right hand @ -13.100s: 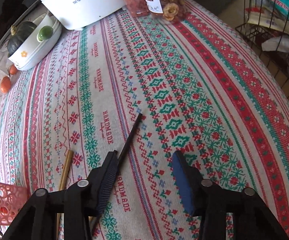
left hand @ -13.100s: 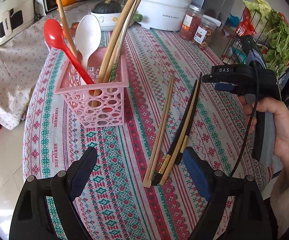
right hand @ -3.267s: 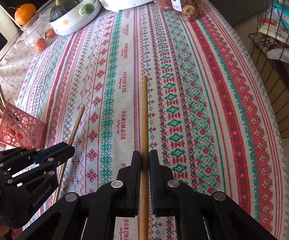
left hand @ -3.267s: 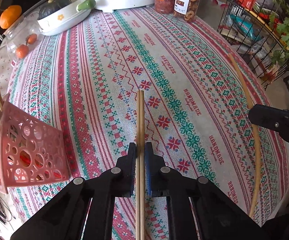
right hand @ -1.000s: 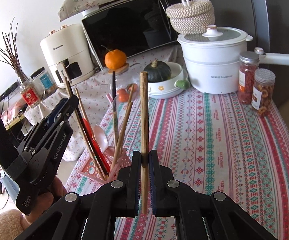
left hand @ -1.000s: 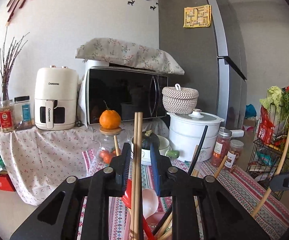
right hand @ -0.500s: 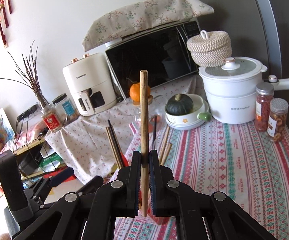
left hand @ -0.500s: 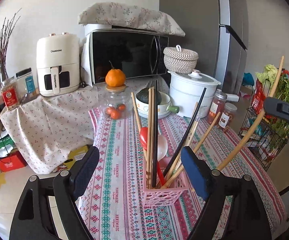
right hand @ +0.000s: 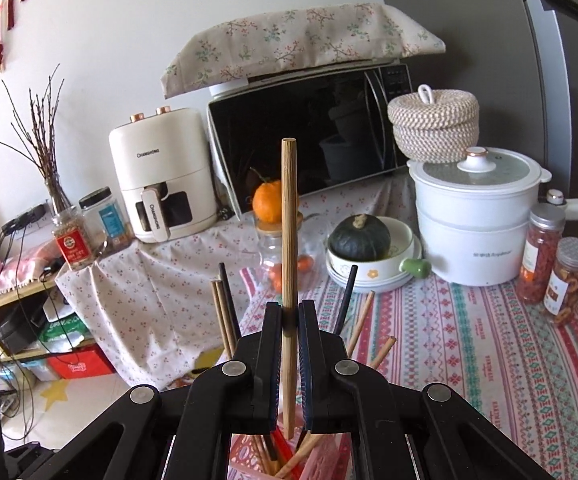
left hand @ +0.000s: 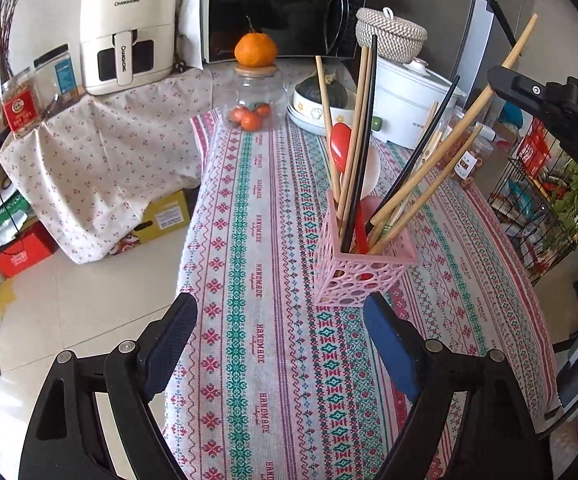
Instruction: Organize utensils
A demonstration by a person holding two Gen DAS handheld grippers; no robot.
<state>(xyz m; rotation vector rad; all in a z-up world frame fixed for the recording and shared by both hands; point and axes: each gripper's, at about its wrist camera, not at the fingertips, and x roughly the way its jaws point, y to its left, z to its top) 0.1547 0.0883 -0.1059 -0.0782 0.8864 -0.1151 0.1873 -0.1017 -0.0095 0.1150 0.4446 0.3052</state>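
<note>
A pink perforated utensil basket [left hand: 363, 270] stands on the patterned tablecloth and holds wooden and black chopsticks, a red spoon [left hand: 340, 147] and a white spoon. My left gripper [left hand: 281, 344] is open and empty, a little in front of the basket. My right gripper [right hand: 289, 320] is shut on a wooden chopstick [right hand: 289, 216], held upright above the basket [right hand: 321, 460]. In the left wrist view that chopstick [left hand: 441, 156] slants down from the right gripper into the basket.
At the table's far end stand a glass jar [left hand: 255, 102] with an orange on it, a bowl with a squash [right hand: 363, 240], a white pot [right hand: 477, 220] and snack jars [right hand: 569, 280]. A wire rack [left hand: 545, 200] stands to the right. The table's left edge drops to the floor.
My left gripper has let go of its chopsticks into the basket, opened and drawn back. My right gripper has brought its chopstick over the basket, lower end now inside.
</note>
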